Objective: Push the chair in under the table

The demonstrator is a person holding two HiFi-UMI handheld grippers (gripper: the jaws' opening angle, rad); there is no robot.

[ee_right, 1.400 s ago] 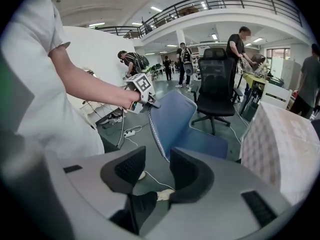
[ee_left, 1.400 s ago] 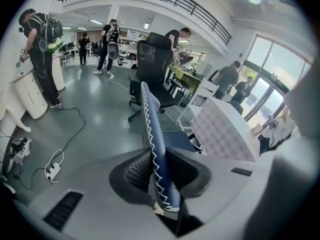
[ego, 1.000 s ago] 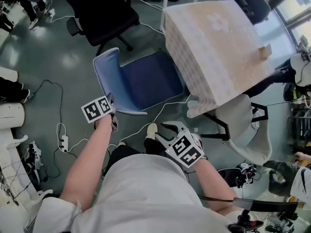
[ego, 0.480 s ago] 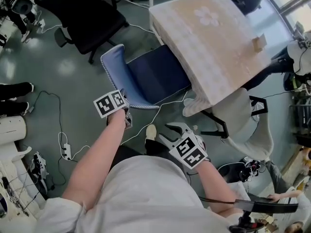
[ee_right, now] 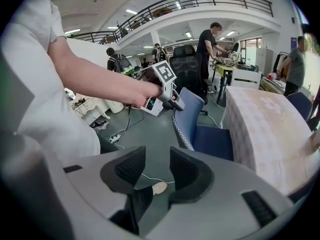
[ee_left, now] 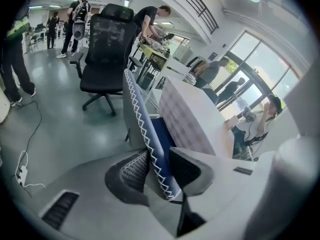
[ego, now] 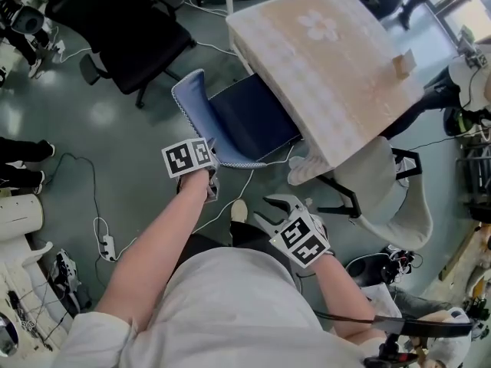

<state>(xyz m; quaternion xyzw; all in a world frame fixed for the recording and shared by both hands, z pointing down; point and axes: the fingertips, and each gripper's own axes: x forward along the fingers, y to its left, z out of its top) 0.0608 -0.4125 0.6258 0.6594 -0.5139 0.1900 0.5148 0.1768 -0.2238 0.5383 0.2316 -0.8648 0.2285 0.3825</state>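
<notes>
The blue chair (ego: 245, 117) stands with its seat partly beneath the table (ego: 330, 60), which wears a checked cloth. Its backrest (ego: 193, 102) has a white zigzag-stitched edge (ee_left: 150, 149). That edge runs between the jaws of my left gripper (ee_left: 159, 171), which are opening around it. From above, the left gripper (ego: 210, 162) sits at the backrest's near corner under its marker cube. My right gripper (ee_right: 155, 171) hangs open and empty over the floor, nearer my body (ego: 268, 209) and apart from the chair.
A black office chair (ego: 130, 29) stands to the left of the table. Cables and a power strip (ego: 107, 244) lie on the floor at left. A white seat (ego: 399, 198) sits at the table's right. A small wooden block (ego: 400, 64) rests on the table. People stand in the background.
The left gripper has moved toward the table with the backrest, and more of the blue seat lies beneath the tabletop. The right gripper has barely shifted.
</notes>
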